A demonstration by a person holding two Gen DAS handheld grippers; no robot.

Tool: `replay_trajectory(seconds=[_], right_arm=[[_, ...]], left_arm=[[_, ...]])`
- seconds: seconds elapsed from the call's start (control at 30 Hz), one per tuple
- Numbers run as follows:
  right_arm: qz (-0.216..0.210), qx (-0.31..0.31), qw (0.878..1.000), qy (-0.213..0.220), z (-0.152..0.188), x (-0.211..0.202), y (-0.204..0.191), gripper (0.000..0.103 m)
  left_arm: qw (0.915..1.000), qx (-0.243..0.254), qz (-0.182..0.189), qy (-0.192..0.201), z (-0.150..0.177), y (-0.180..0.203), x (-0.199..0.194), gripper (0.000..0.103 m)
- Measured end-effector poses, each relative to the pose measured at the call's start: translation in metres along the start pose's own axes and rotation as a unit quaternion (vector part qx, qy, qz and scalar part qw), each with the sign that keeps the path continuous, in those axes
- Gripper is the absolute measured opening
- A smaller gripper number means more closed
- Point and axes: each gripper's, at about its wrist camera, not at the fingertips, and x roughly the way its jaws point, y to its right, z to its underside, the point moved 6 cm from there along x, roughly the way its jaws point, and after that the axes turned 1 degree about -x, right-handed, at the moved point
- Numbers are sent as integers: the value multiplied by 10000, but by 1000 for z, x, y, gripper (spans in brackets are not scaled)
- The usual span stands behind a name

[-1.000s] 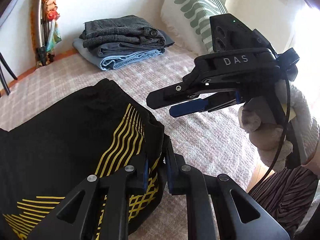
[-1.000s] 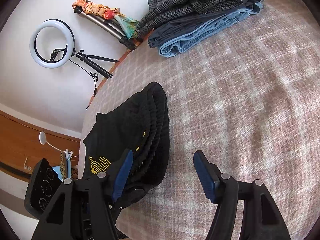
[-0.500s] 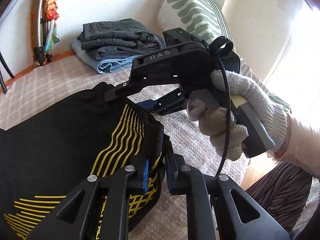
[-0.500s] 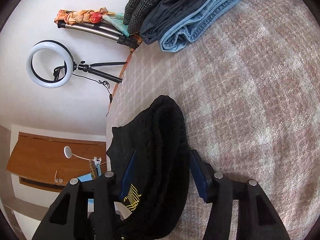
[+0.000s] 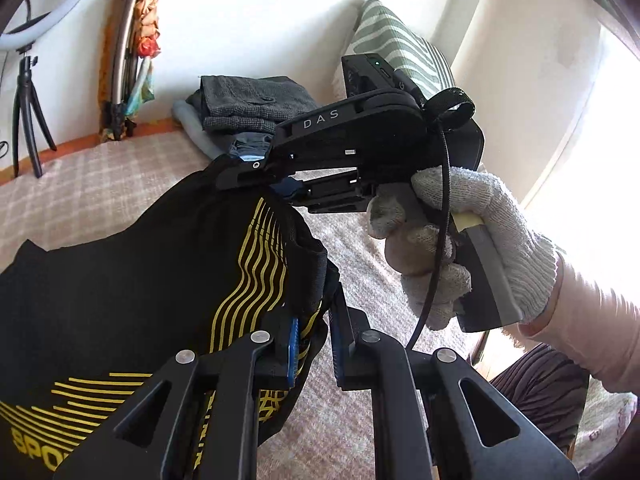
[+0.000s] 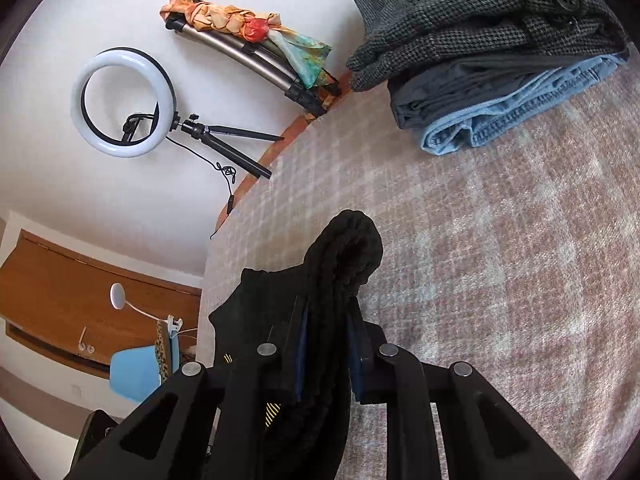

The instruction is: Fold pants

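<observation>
Black pants with yellow line print (image 5: 160, 264) lie on a pink checked bed cover (image 5: 372, 264). My left gripper (image 5: 314, 344) is shut on the near part of their waistband. My right gripper (image 5: 276, 182), held by a gloved hand (image 5: 460, 240), is shut on the far part of the same waistband. In the right wrist view the right gripper (image 6: 326, 354) pinches the bunched black waistband (image 6: 348, 248), lifted above the bed cover (image 6: 500, 280).
A stack of folded pants (image 5: 248, 120) sits at the back of the bed, also in the right wrist view (image 6: 500, 52). A green striped pillow (image 5: 400, 52) leans behind it. A ring light on a tripod (image 6: 124, 104) stands by the wall.
My right gripper moved in from the right, straddled the far part of the waistband and closed on it. My left gripper kept its hold. The waistband is raised slightly.
</observation>
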Motion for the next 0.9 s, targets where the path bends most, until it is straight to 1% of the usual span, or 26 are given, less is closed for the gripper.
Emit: replay_trajectory(seconds=[0.1,0.23,0.37,0.47,0.67,0.83,0.9], right_arm=[[-68,-190,9998,34,-2,9,-34,16],[12,-620,9980,-131,0,33,-82,15],[53,-944,9950,-322,4,67,-127,15],[126,-1155,9919,-508,12,100,-157,15],[338,-1546,9830,-933,40,174,-201,15],[576,-1867,9729,-1237,64,229,-223,15],[717,-1957,9692,-1308,70,247,-227,15]], left_arm=[[9997,-179,-36,179,-1,-15,-26,11],[9977,-461,-190,450,3,-42,-63,11],[9940,-726,-400,720,11,-72,-101,11],[9907,-902,-563,845,22,-95,-125,11],[9830,-1299,-925,914,52,-145,-155,11],[9776,-1571,-1103,865,75,-180,-165,11],[9748,-1715,-1152,847,85,-192,-169,8]])
